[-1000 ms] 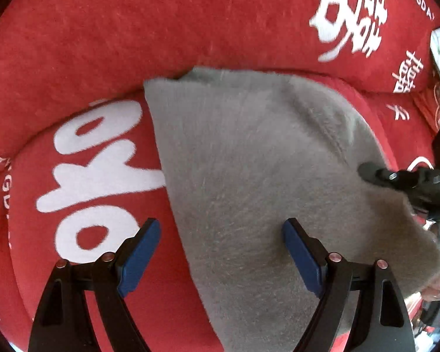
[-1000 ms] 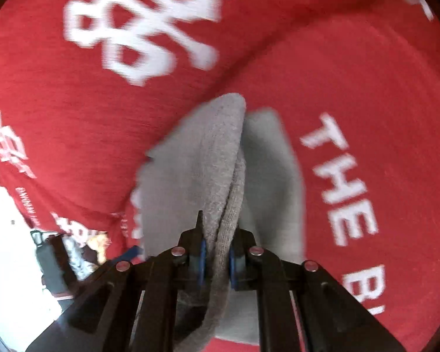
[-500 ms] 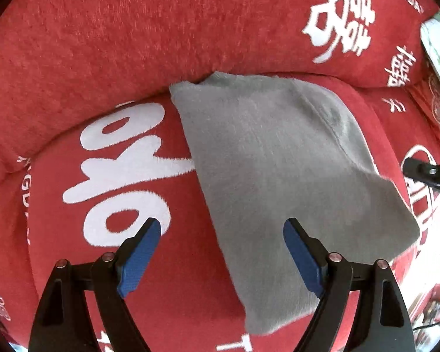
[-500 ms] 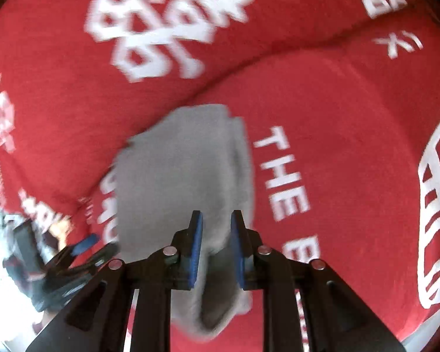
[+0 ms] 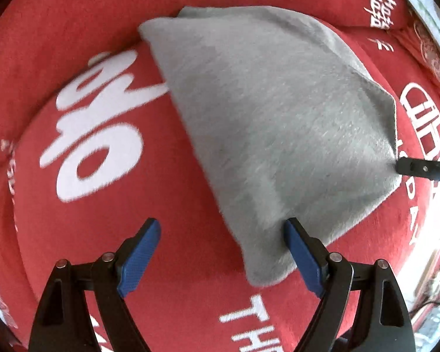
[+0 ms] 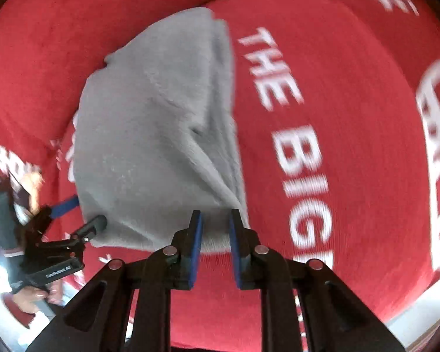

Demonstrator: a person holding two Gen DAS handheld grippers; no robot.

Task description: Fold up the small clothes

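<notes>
Grey folded garment (image 5: 278,123) lies flat on red cushion (image 5: 190,287) with white lettering, its layered edge toward the right gripper (image 6: 215,220). Right jaws stand a narrow gap apart at the cloth's near edge, having just closed a little; nothing pinched between them. Left gripper (image 5: 223,228) hovers above the garment's corner, jaws wide open, empty. A person's hand (image 6: 36,294) holds the left tool.
</notes>
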